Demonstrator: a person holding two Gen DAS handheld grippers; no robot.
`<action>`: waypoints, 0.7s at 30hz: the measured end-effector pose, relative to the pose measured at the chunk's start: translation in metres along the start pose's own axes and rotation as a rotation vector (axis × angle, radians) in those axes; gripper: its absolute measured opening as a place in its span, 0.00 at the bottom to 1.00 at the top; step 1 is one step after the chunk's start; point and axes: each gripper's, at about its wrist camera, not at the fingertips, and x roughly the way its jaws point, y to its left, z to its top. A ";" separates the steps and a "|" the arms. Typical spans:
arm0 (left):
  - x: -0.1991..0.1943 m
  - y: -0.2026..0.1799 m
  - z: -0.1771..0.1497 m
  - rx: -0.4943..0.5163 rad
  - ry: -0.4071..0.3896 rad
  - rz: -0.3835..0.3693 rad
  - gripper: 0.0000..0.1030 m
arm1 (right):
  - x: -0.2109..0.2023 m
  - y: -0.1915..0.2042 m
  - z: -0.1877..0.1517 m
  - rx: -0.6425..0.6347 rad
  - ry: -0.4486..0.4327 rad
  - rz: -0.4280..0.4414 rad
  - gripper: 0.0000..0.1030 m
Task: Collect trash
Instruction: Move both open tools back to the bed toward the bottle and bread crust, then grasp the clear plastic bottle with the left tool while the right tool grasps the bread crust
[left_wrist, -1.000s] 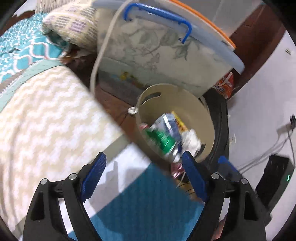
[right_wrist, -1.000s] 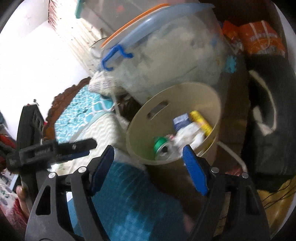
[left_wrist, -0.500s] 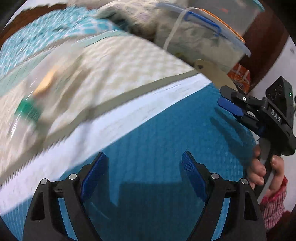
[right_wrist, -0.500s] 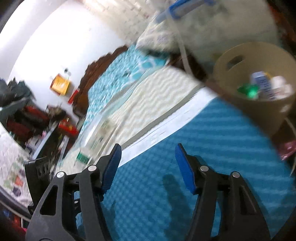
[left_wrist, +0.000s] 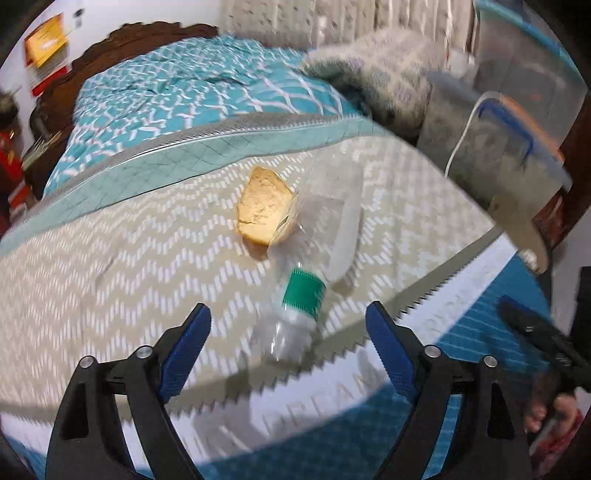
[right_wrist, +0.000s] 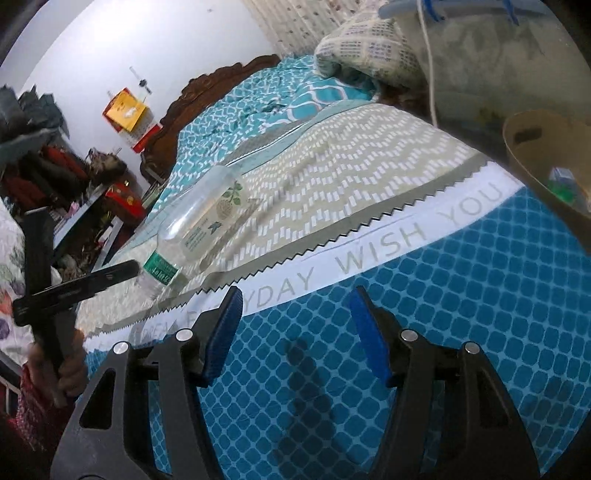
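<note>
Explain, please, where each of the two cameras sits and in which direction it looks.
Left wrist: on the left gripper, tilted down at the bed; open jaws frame a clear plastic bottle and a yellow scrap; the right gripper shows at the right edge.
Right wrist: on the right gripper, looking along the bed; its jaws are empty; the left gripper and hand show at left, the bin at right.
Shared: the bottle, the bedspread.

Both fisheye views are evenly and fairly brightly lit with soft shadows, bowed and blackened at the corners, the left wrist view smeared by motion blur, worst at its right edge, the right wrist view sharper with a faint shadow on the blue cover (right_wrist: 424, 332) at lower centre.
</note>
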 end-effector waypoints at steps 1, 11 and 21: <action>0.008 -0.002 0.003 0.014 0.022 0.012 0.80 | -0.001 -0.002 0.001 0.008 0.000 -0.002 0.61; 0.028 0.023 -0.017 -0.088 0.131 -0.150 0.38 | 0.007 0.000 0.003 -0.003 0.036 -0.020 0.60; -0.046 0.094 -0.118 -0.244 -0.028 -0.203 0.37 | 0.098 0.064 0.050 -0.019 0.192 0.187 0.51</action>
